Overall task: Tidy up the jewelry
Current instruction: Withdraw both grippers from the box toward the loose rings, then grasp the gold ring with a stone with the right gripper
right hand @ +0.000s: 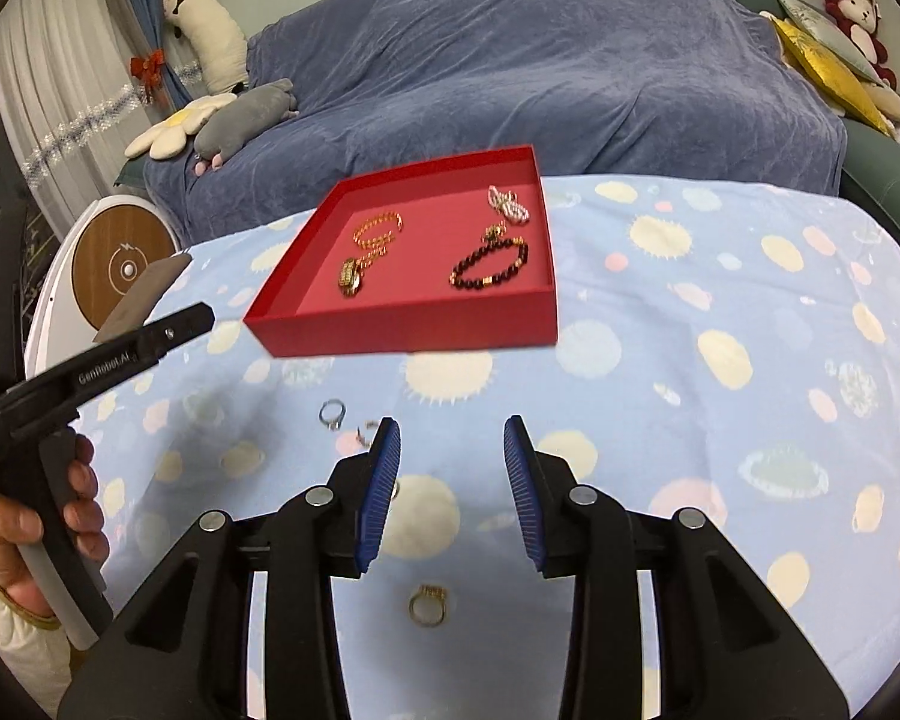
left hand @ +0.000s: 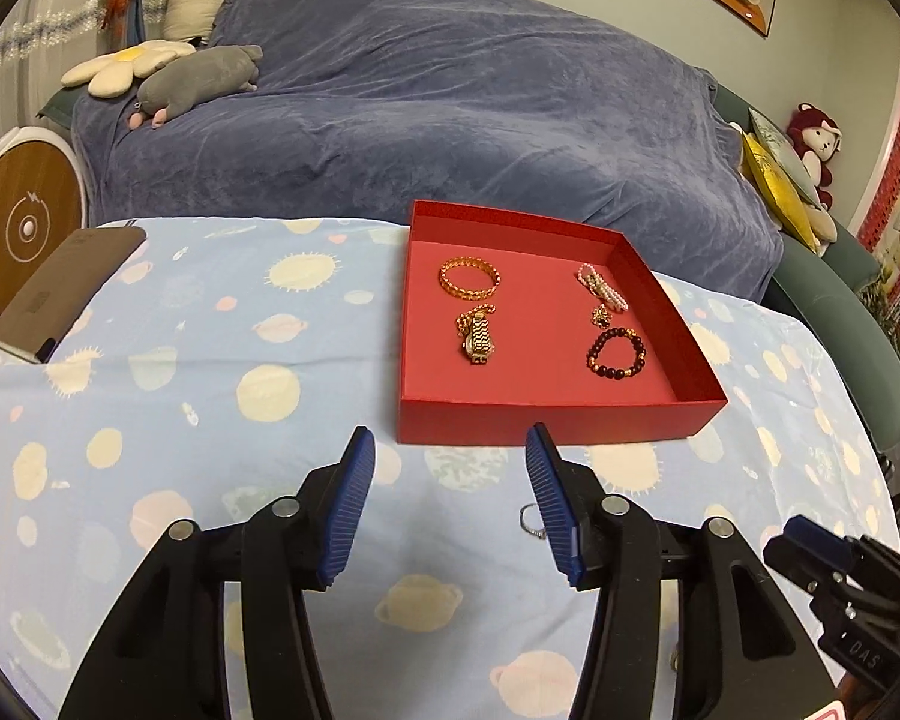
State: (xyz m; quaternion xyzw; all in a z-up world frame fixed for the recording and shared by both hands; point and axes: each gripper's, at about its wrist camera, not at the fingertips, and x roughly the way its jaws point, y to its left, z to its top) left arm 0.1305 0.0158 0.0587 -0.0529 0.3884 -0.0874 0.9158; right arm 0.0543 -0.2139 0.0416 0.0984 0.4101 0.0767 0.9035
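Note:
A red tray (left hand: 546,420) stands on the light-blue patterned cloth. It holds a gold bracelet (left hand: 468,279), a gold watch (left hand: 479,339), a pearl bracelet (left hand: 600,291) and a dark bead bracelet (left hand: 617,354). My left gripper (left hand: 448,432) is open and empty just in front of the tray. A silver ring (left hand: 531,522) lies on the cloth by its right finger. My right gripper (right hand: 452,423) is open and empty too. A gold ring (right hand: 427,603) lies on the cloth under it, and the silver ring (right hand: 332,414) lies to its left.
A sofa under a blue cover (left hand: 420,120) rises behind the table, with plush toys (left hand: 198,78) on it. A flat brown object (left hand: 66,288) lies at the cloth's left edge, by a round white device (left hand: 24,228). A hand (right hand: 30,516) holds the left tool.

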